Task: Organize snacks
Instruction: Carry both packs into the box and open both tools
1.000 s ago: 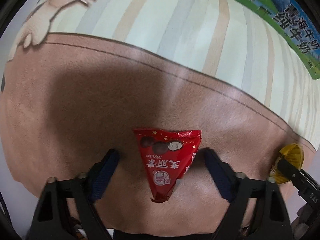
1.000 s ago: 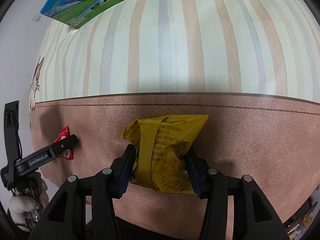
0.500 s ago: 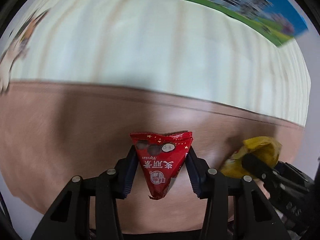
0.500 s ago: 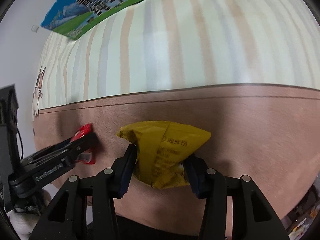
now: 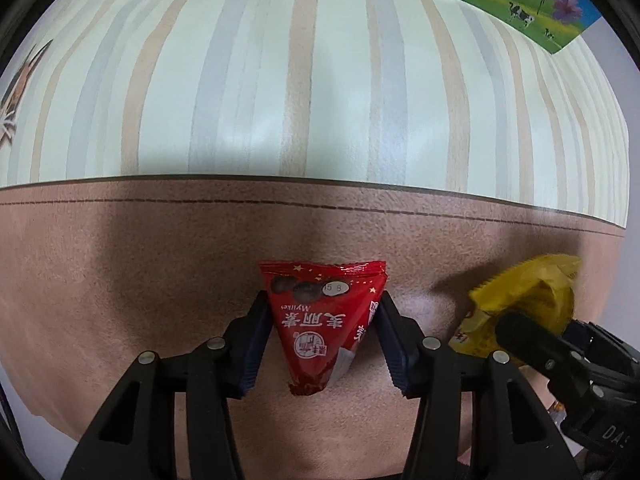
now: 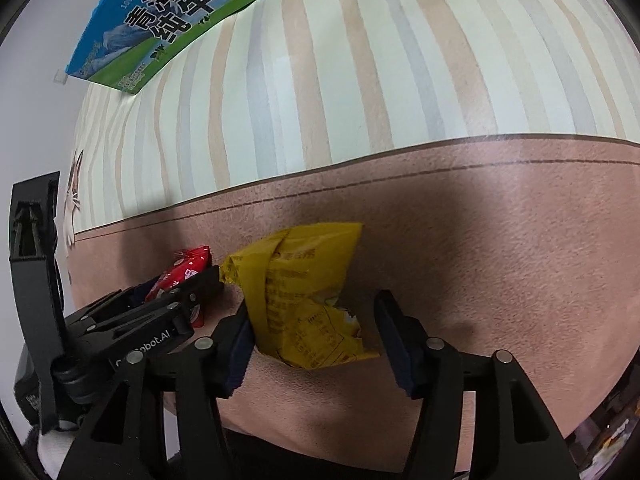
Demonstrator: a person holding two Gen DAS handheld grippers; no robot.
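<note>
– Between the ribbed blue pads of the left gripper (image 5: 322, 300), what is seen?
– A red packet (image 5: 320, 320) of glossy foil, triangular and crimped along its wide top edge, is seen lying on the mat (image 5: 120, 280). The jaws have just been opening. The pads are laid against its upper corners, and it cannot be told whether it is still pressed.
– And the right gripper (image 6: 312, 302)?
– Its jaws have also just been opening and are parted. A crumpled yellow packet (image 6: 300, 288) with a serrated end is set between them on the same mat. It is touched by the left-hand pad and kept clear of the other one.
– How are the two packets placed?
– They are laid near each other, red on the left and yellow on the right.
– What lies underneath?
– A tan mat with a suede-like nap and a stitched line near its edge is spread out. Beyond it, a cloth (image 5: 320, 100) striped in cream, grey and beige is seen. A green and blue printed milk carton (image 6: 172, 20) is laid at its far side.
</note>
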